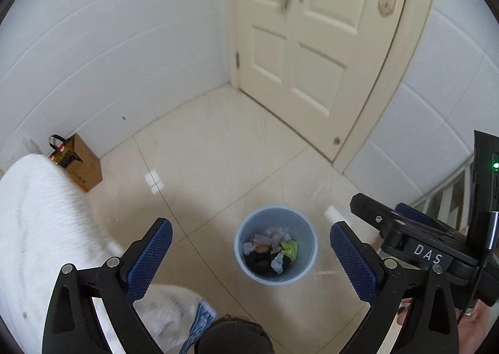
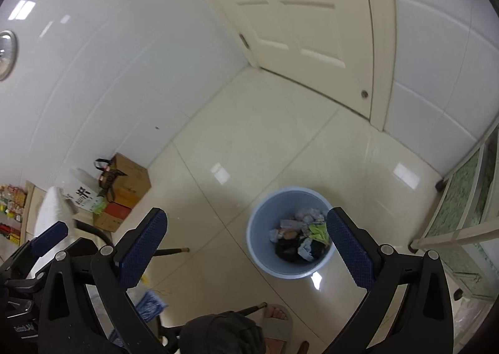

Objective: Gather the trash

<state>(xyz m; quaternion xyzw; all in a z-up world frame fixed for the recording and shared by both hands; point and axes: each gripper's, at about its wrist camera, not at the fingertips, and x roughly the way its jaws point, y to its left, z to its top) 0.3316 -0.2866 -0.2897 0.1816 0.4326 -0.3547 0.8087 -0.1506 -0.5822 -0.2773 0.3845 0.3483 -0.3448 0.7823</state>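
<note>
Both the left gripper (image 1: 251, 257) and right gripper (image 2: 246, 248) stand wide open and empty. The round light-blue plastic bin (image 1: 276, 244), holding crumpled trash (image 1: 271, 249), sits on the floor at twelve o'clock below. Confirm nothing clings to either pad before withdrawing.

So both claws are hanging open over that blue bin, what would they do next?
Probably lift away and look for more rubbish. The left gripper and right gripper are both wide open with nothing between their pads, and the blue wastebasket already holds crumpled scraps, so nothing is left to drop.
</note>
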